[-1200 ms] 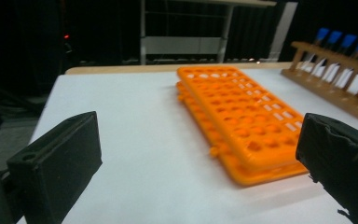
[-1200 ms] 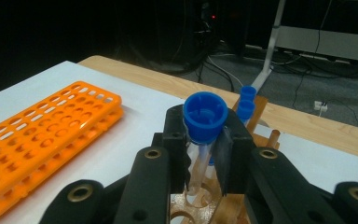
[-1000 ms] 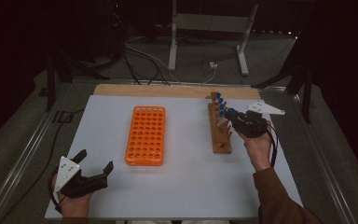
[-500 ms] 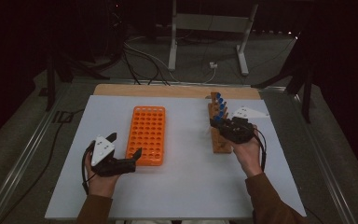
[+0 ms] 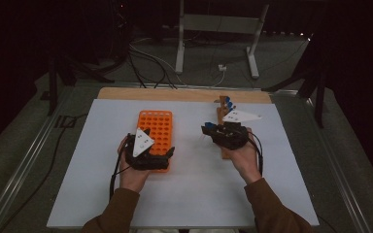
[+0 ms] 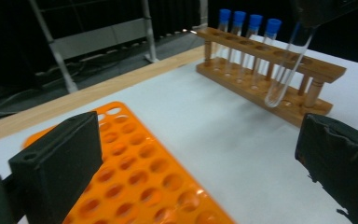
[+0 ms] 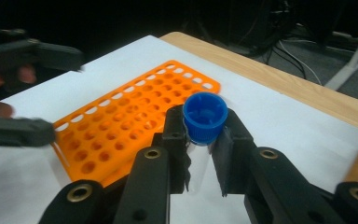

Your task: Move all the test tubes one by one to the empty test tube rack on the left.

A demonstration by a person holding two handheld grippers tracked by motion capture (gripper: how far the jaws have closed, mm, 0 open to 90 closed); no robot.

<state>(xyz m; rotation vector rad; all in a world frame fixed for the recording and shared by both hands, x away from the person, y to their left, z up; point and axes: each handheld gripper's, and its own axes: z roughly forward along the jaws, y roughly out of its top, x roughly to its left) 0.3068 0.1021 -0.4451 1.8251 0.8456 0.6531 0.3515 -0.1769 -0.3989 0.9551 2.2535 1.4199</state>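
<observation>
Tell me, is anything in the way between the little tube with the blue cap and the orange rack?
Nothing visible is. The right gripper holds the blue-capped tube, and bare white table lies between it and the orange rack. The left gripper sits open at the rack's near end, beside that path, not across it.

blue-capped tube clamped in jaws, orange rack
</observation>
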